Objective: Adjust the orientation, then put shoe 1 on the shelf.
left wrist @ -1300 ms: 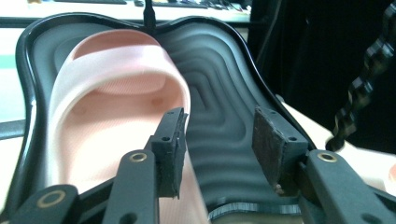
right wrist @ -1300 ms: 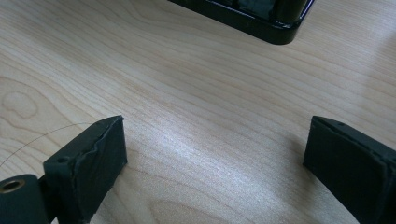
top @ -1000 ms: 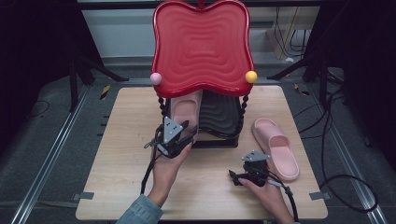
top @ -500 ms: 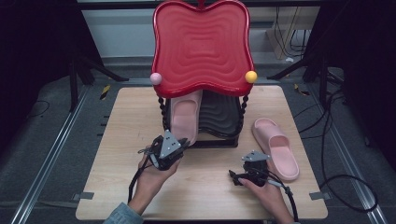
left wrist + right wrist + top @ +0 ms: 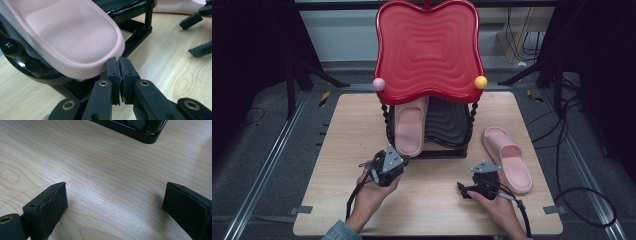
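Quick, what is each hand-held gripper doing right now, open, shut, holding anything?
Left hand-held gripper: jaws have just closed together, empty, beside the pink foam slipper on the black rack.
Right hand-held gripper: open, empty.

table (image 5: 337, 150): pale wood grain, smooth matt
slipper (image 5: 75, 32): soft pink foam, finely dimpled, matt
rack (image 5: 140, 15): glossy black plastic
tray (image 5: 427, 50): glossy red, rippled
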`<state>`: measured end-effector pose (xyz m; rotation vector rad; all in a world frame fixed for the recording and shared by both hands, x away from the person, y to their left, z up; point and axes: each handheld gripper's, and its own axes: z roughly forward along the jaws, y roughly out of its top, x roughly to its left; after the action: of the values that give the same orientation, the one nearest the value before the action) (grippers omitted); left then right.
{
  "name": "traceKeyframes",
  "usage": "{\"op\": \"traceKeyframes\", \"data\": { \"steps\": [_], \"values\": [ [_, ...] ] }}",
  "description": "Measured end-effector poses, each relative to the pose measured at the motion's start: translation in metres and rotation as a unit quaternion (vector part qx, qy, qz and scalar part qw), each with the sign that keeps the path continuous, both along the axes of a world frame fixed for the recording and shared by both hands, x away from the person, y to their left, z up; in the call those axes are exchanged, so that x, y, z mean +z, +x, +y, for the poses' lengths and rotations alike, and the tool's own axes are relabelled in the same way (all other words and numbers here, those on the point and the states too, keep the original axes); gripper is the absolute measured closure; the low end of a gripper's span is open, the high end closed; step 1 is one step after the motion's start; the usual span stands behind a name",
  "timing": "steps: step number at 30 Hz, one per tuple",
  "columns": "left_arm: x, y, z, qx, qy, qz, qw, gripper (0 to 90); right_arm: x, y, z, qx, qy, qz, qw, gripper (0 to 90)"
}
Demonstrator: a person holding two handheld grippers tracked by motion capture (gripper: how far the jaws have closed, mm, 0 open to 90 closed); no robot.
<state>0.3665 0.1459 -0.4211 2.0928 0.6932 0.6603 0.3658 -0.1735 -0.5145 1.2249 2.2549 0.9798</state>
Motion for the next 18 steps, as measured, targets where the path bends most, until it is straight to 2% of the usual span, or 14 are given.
{"op": "traceKeyframes", "data": {
  "steps": [4,12,18],
  "values": [
    [-0.0004,0.0001,-0.0028,-0.002,0.004,-0.006,1.0000,88.2,0.0000,0.0000,0.0000,0.000,0.000,0.000,1.0000,5.8],
    [-0.0033,-0.0004,-0.0038,-0.002,0.002,-0.002,1.0000,88.3,0.0000,0.0000,0.0000,0.000,0.000,0.000,1.0000,5.8],
    [-0.0034,0.0046,-0.0055,-0.001,-0.008,-0.003,1.0000,89.3,0.0000,0.0000,0.0000,0.000,0.000,0.000,1.0000,5.8]
  ]
}}
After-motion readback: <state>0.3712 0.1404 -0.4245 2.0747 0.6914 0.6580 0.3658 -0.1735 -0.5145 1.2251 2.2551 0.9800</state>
